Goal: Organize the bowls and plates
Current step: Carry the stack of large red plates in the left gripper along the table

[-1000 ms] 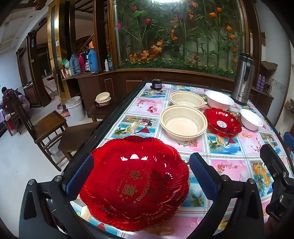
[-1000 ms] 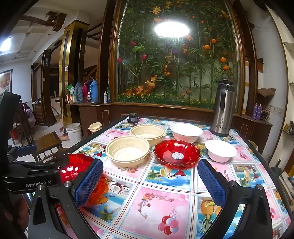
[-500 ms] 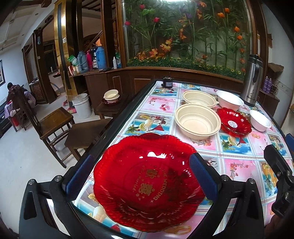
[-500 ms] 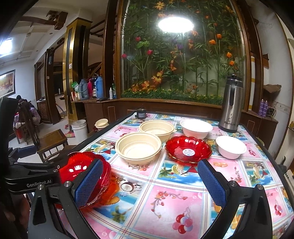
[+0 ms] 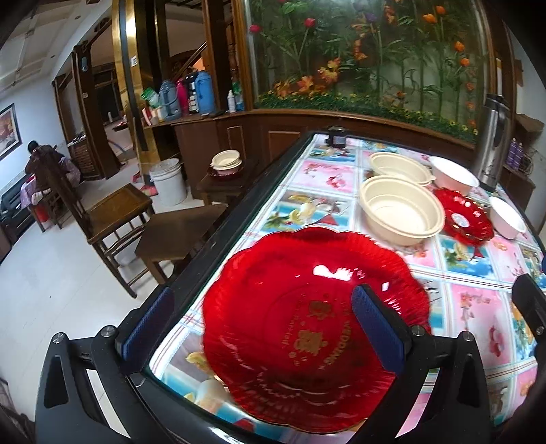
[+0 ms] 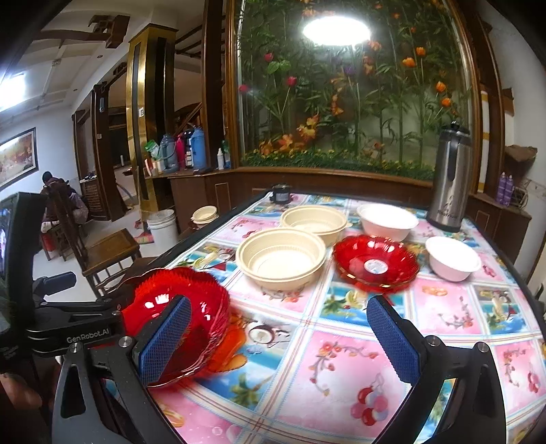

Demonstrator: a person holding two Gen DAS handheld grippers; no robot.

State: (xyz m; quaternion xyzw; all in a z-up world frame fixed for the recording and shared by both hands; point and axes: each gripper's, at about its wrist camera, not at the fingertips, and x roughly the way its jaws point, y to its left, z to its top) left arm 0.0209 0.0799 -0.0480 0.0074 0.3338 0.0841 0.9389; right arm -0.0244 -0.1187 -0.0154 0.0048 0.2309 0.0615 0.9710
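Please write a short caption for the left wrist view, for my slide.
Open left claw over a red plate at the table edge, bowls beyond.

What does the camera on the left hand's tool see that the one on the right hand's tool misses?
Only the left view shows the gold lettering inside the big red plate, with the open left gripper straddling its near edge. Only the right view shows the bright ceiling light and the left tool's black body from the side. Both show the cream bowls, the small red plate, the white bowls, the steel flask and the wooden chair.
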